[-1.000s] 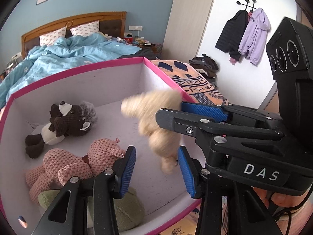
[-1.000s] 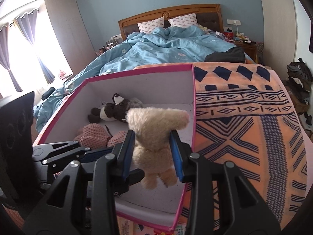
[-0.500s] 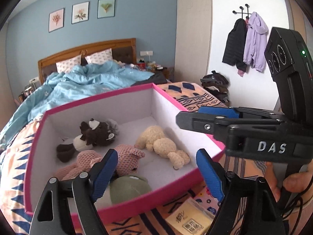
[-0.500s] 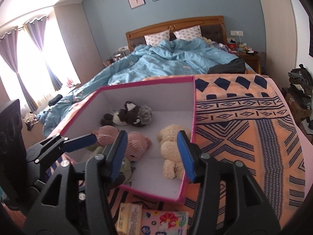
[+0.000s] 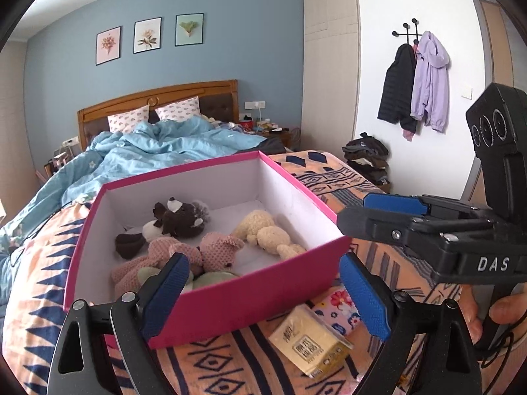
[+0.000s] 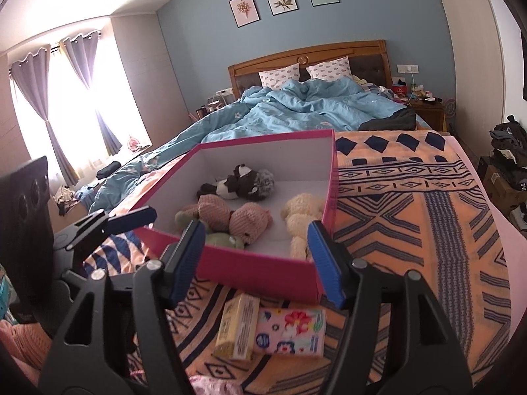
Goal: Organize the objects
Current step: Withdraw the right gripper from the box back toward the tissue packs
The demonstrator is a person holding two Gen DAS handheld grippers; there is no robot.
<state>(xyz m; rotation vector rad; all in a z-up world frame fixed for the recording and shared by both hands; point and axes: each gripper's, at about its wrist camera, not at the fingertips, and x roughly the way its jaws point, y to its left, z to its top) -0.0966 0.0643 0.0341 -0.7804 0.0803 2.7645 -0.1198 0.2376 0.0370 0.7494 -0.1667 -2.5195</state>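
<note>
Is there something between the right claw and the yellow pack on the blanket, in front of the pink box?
Nothing visible. The yellow pack lies in the open on the blanket, touching the floral pack beside it, just below the right claw, which is open and empty. The pink box stands behind the packs, not in the way.

Plush toys point(image 5: 260, 233) in box point(image 5: 250, 296)

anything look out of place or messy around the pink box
Two tissue packs are still outside the pink box, on the patterned blanket by its near wall: a yellow tissue pack and a floral tissue pack lying side by side, touching. The plush toys are all inside. Nothing looks spilled or damaged.
</note>
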